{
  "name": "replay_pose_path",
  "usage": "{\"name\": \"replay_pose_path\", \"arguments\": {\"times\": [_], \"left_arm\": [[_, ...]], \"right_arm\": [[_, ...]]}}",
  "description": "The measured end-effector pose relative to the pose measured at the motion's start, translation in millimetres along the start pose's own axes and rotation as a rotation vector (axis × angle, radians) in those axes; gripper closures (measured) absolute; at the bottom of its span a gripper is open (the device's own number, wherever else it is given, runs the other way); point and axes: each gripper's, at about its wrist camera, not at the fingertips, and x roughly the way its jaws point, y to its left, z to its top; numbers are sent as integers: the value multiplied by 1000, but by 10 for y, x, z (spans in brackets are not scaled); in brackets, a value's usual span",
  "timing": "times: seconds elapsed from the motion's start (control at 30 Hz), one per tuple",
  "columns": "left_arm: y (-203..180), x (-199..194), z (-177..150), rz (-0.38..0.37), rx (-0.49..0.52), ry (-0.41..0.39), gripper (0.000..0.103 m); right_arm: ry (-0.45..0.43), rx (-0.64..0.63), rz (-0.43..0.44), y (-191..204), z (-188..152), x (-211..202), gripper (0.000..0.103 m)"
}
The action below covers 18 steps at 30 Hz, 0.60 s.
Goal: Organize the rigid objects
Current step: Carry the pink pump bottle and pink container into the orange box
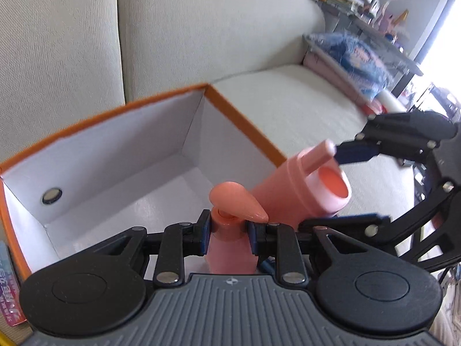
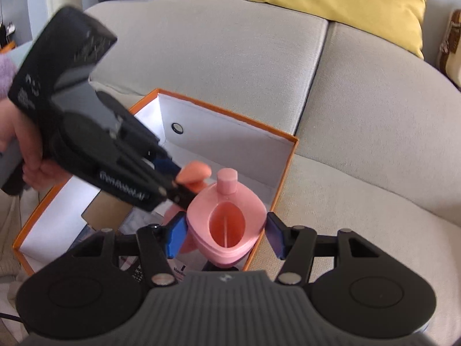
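Left gripper [image 1: 227, 235] clamped on neck of small pink pump bottle [image 1: 230, 248], just under the teardrop nozzle head; bottle upright, hanging over the near part of the box. Neck grip fine for carrying, but pump head probably swivels, so expect some twist.

Right gripper [image 2: 226, 235] closed across shoulders of larger pink container [image 2: 227, 225]: rounded-square top, oval recess, short capped spout at far edge. Pads on both sides, held over the box's right rim. In left wrist view the same container shows tilted, just beside the pump bottle; touching or not, cannot tell.

Handling guess: both hard moulded plastic, stiff, likely light, not fragile. Smooth glossy walls look slippery; container seems to taper below the top, so pads best kept at the widest band. Avoid the spout and the nozzle head as grip points.

Beyond: orange-edged box [image 1: 239, 115], white inside, round metal eyelet [image 1: 52, 195] in one wall. Some printed packets and a brown card on its floor in right wrist view. Box sits on beige sofa [image 2: 360, 150]. Yellow cushion [image 2: 360, 0] farther back.
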Motion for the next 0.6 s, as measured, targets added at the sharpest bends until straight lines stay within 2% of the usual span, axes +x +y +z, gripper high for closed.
{"name": "replay_pose_path", "arguments": {"times": [0.13,0.3,0.4,0.6], "left_arm": [[14,81,-50,16,-53,32,74],[94,-100,-28,57,-135,-61,74],[166,-274,44,74,-147,-118,74],[312,-382,121,93,-150,-145,74]], "right_arm": [[7,-11,4,6,-30,53,43],[19,-44,3,42,-43,137,43],[17,-57,27,63,-20,139,43],[32,-128,93,213,-4,302,43]]}}
